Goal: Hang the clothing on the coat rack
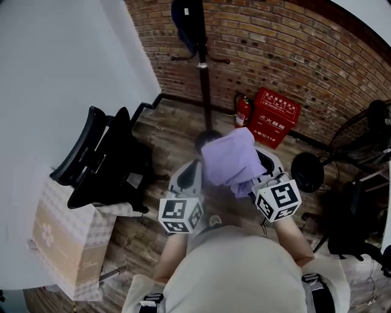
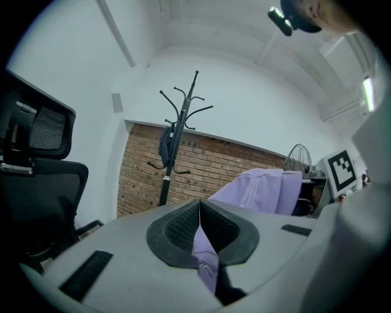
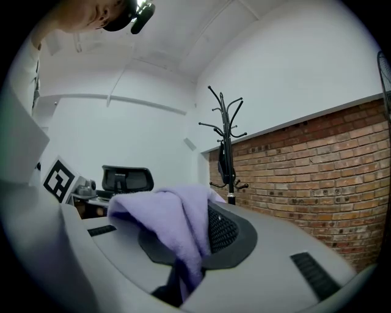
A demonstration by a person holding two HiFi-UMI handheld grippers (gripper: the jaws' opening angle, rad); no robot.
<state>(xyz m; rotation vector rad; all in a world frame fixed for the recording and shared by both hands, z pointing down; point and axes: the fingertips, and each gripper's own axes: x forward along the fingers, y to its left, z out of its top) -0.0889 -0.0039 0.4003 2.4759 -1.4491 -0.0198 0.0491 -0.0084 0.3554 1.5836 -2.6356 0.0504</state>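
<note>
Lilac cloth (image 1: 229, 160) held up between both grippers, rack (image 1: 203, 67) ahead.
Cloth is soft, thin and creased, bunched in a mound. Left gripper (image 2: 198, 241) is pinched tight on a flat edge. Right gripper (image 3: 194, 244) is clamped on a thick fold that drapes over it. Both are side by side, tilted up, close to the torso. The rack is a slim black pole with curved hooks by the brick wall (image 1: 293, 55), well apart from the cloth.

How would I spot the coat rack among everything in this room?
Look to the red brick wall. Before it, left of the red box, stands a tall black metal coat rack. It alone has curved hooks, one carrying a dark blue garment.
</note>
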